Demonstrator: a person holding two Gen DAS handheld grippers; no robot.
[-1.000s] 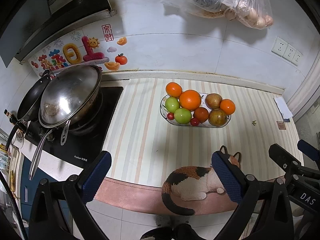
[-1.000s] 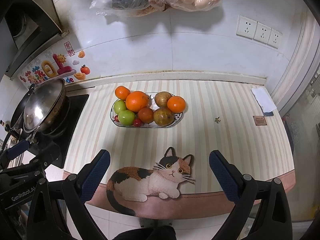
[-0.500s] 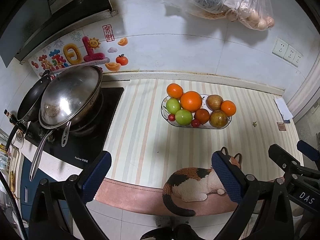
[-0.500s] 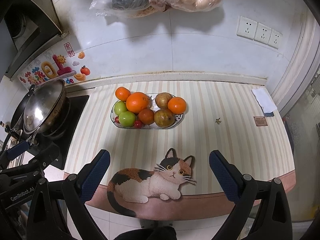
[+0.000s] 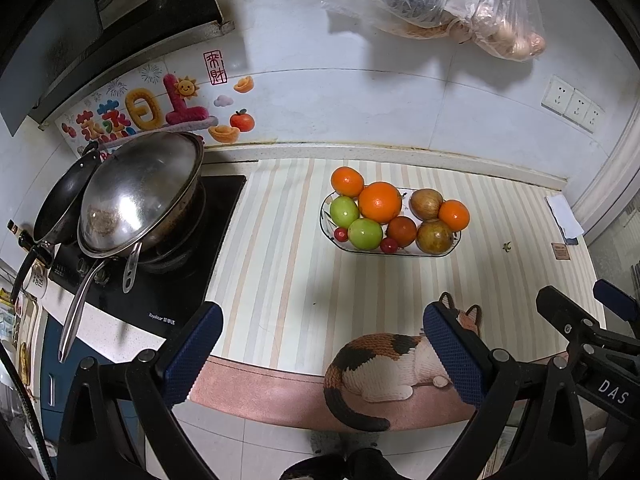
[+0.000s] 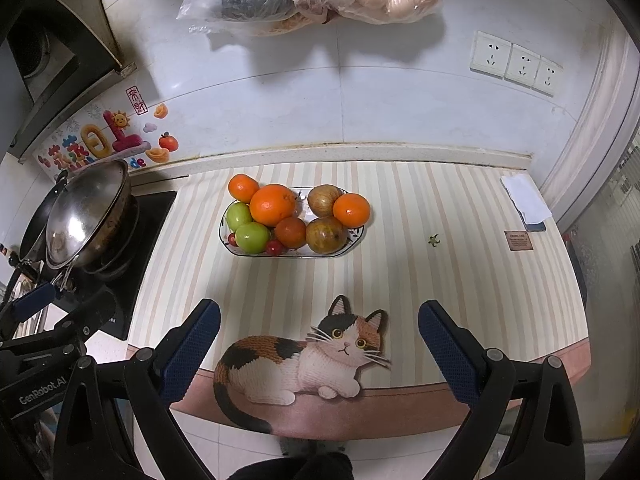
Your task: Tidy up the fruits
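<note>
1. Left wrist view: the left gripper (image 5: 322, 338) hangs above the near edge of a striped counter (image 5: 280, 264), its two blue-padded fingers (image 5: 192, 354) spread wide with nothing between them.
2. Far from the gripper, toward the middle of the counter, sits an oval glass fruit dish (image 5: 452, 246). It is heaped with a large orange (image 5: 379, 202) in the centre, a smaller orange (image 5: 347, 182) at the far left, another orange (image 5: 454, 215) at the right, two green apples (image 5: 364, 233) on the near left, a dark red fruit (image 5: 401, 231), two brownish round fruits (image 5: 434, 237) and two small red cherry tomatoes (image 5: 389, 245) on the near rim.
3. On the left, a steel wok (image 5: 140, 196) leans on a black stove (image 5: 160, 300), with a dark pan (image 5: 60, 204) behind it. A cat-shaped mat (image 5: 380, 364) lies at the near counter edge, partly hidden by the right finger. Part of the right gripper's black frame (image 5: 592, 344) shows at the far right.
4. Plastic bags (image 5: 440, 0) hang on the white tiled wall above, and wall sockets (image 5: 572, 104) are at the right.
5. Right wrist view: the right gripper (image 6: 318, 336) hovers above the cat-shaped mat (image 6: 304, 360), fingers (image 6: 450, 354) spread wide and empty.
6. The fruit dish (image 6: 354, 240) stands beyond the mat, slightly left of centre, well apart from the gripper. The wok (image 6: 88, 212) is at far left; a folded white cloth (image 6: 526, 198) lies at far right.
</note>
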